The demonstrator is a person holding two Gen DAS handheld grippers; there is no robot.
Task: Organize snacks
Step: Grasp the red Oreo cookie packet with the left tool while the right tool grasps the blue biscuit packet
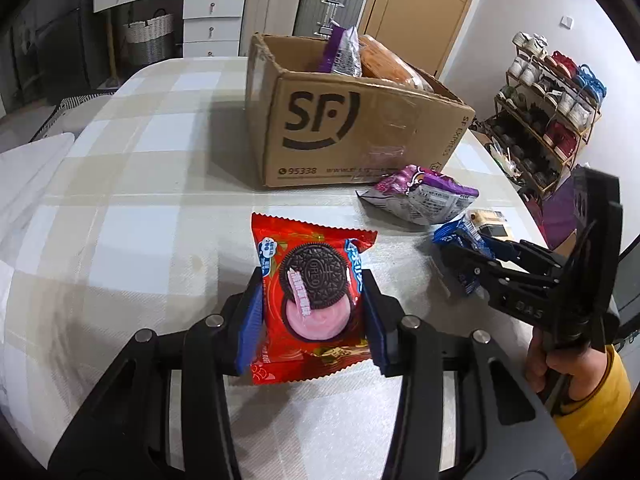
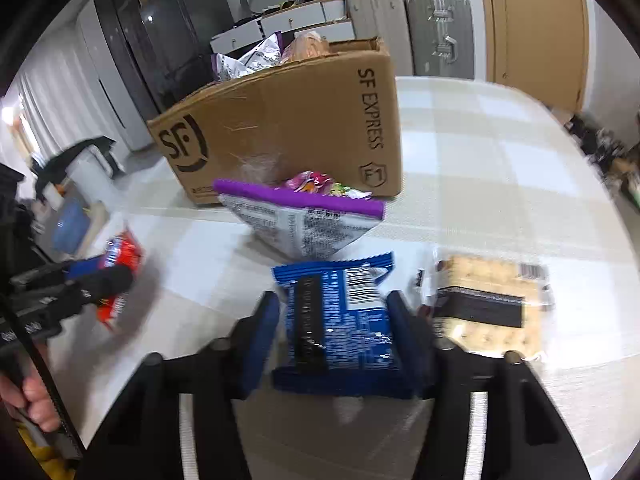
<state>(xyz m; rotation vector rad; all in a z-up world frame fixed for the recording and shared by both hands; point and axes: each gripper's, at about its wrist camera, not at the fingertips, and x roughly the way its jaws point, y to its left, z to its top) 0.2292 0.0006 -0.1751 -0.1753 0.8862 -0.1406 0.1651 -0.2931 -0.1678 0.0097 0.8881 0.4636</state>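
My left gripper (image 1: 314, 312) is shut on a red Oreo packet (image 1: 310, 300), its blue pads pressing both sides, just over the checked tablecloth. My right gripper (image 2: 334, 328) is shut on a blue snack packet (image 2: 336, 320); it also shows in the left wrist view (image 1: 460, 240), held by the black right gripper (image 1: 464, 258). In the right wrist view the left gripper (image 2: 100, 280) and red packet (image 2: 120, 256) are blurred at the left. A purple-and-white snack bag (image 1: 424, 194) (image 2: 304, 220) lies in front of the SF cardboard box (image 1: 352, 128) (image 2: 288, 128).
The box holds a purple bag (image 1: 340, 52) and an orange packet (image 1: 388, 64). A cracker packet (image 2: 488, 304) (image 1: 490, 220) lies right of the blue packet. The round table (image 1: 140, 160) has its edge near a shoe rack (image 1: 548, 100). Suitcases and drawers stand behind.
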